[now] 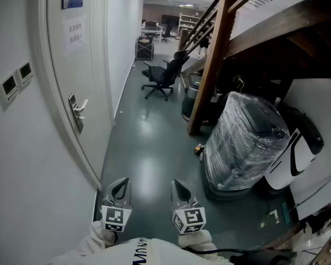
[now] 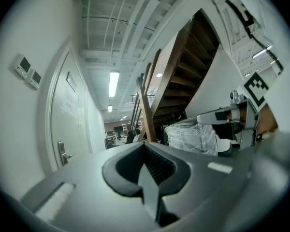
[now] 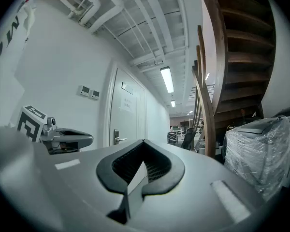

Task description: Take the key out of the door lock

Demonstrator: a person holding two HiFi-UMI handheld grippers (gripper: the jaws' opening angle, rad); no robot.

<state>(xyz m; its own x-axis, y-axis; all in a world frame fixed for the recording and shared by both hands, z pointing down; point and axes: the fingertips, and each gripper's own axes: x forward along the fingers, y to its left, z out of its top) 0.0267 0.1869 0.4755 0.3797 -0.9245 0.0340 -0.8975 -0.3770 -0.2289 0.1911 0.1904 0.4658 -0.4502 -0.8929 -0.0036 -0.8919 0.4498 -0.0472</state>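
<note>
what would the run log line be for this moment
left gripper: shut, empty | right gripper: shut, empty | door handle: ahead left, untouched | key: too small to see

free: floor [image 1: 146,148] open ahead, along door [image 1: 71,70] at left | blocked right: wrapped crate [image 1: 245,142], post [image 1: 211,76] | far: chair [image 1: 161,77]

A black office chair [image 1: 161,76] stands on the grey floor [image 1: 146,148]. A plastic-wrapped bin [image 1: 245,142] sits beside a wooden post [image 1: 209,70]. Two thermostats [image 1: 9,85] are mounted at left.
</note>
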